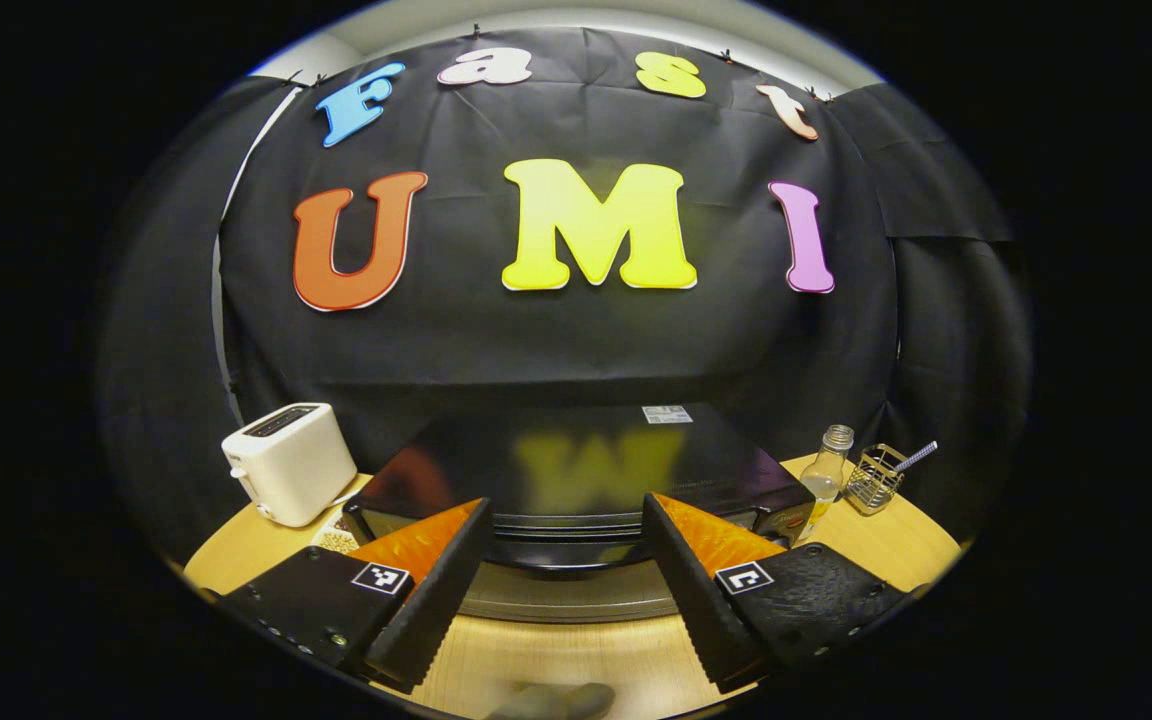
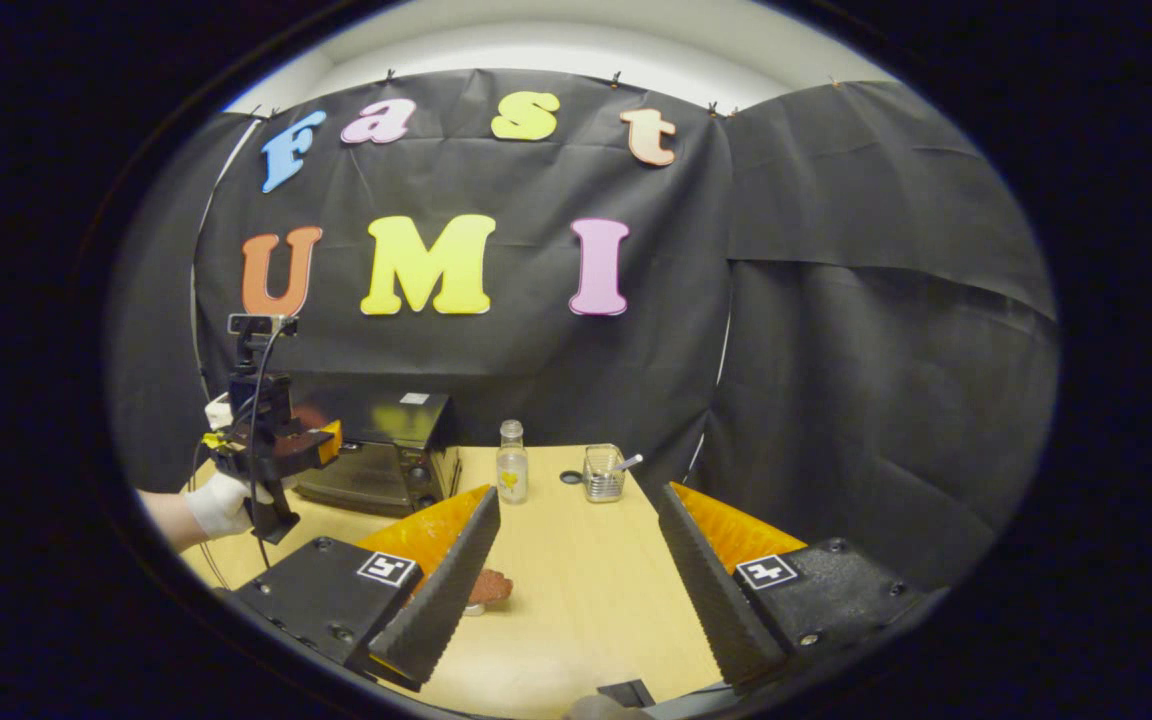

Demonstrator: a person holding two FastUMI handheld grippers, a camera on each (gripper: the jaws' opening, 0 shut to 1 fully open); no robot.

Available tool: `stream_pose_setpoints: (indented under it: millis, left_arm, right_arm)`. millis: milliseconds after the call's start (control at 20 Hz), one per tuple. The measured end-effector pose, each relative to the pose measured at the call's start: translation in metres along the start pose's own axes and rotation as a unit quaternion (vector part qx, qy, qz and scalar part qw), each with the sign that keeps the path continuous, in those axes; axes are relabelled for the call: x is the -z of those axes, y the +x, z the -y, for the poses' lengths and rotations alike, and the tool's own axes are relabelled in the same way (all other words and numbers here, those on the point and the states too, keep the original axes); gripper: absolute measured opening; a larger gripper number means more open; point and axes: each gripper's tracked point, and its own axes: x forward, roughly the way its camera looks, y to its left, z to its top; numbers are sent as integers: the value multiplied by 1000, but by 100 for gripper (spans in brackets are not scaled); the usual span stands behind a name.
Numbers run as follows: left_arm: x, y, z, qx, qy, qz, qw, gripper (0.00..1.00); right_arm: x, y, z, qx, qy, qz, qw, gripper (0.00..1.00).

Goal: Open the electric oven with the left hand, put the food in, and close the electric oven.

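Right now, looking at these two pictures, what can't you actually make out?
- Oven door: in the left gripper view the left gripper sits close in front, so the handle and whether the door is open are unclear.
- Food: in the right gripper view a finger of the right gripper covers part of it, so what it is stays unclear.
- Bottle contents: too small.

1 oven (image 1: 576,470), 1 toaster (image 1: 288,462) (1 bottle (image 1: 824,475))
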Motion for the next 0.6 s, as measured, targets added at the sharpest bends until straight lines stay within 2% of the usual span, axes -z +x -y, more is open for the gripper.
stream_pose_setpoints:
  millis: [150,600]
  left_arm:
    - [13,7,-1,-4,0,-19,1000,95]
    - [11,13,-3,-4,3,-8,1000,96]
  right_arm:
    - [-1,-2,0,1,2,0,1000,100]
    - [2,-2,-3,-13,17,-4,1000,100]
